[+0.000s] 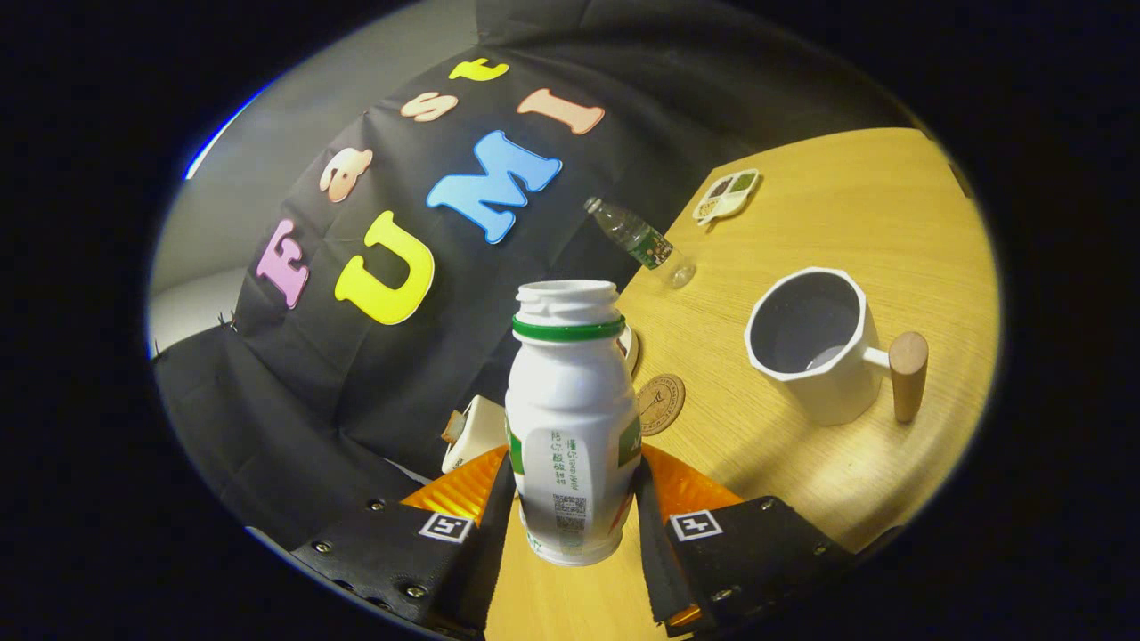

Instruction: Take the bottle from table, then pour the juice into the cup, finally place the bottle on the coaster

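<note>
The gripper (570, 512) pinches the white bottle (570, 427) between its two fingers, one pressed to each side of the lower body; the bottle is uncapped (a green ring sits under its open mouth) and appears held above the wooden table (846, 481), the whole view tilted. Just beyond the bottle lies the round coaster (661, 403), partly hidden by it; the white cup (815, 347) with a wooden handle stands to the right, apart from the coaster. Further off lie a clear plastic bottle (643, 242) near the table's edge and a small divided dish (726, 195); a white object (472, 434) peeks out beside the left finger.
</note>
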Demonstrator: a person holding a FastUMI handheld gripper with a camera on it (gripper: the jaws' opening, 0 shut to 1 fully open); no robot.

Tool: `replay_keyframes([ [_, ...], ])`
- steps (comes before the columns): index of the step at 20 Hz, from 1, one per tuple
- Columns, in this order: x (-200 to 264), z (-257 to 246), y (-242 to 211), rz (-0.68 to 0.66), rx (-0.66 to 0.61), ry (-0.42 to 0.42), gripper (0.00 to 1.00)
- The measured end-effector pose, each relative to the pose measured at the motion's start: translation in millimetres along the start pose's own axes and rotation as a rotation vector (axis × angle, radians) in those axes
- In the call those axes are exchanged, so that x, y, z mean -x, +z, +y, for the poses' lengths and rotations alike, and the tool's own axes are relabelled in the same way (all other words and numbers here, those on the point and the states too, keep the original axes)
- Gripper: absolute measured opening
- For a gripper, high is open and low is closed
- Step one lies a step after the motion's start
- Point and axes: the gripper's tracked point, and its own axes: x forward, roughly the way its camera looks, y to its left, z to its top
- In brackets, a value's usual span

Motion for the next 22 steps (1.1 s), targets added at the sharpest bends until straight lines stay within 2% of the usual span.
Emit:
replay_keyframes([
  [7, -5.2, -20.1, -1.0, 0.019, -0.172, -0.031, 0.65],
  [13, -7.4, -25.0, 2.5, 0.039, -0.312, -0.017, 0.65],
  [22, -11.7, -30.3, 5.1, 0.087, -0.476, -0.043, 0.65],
])
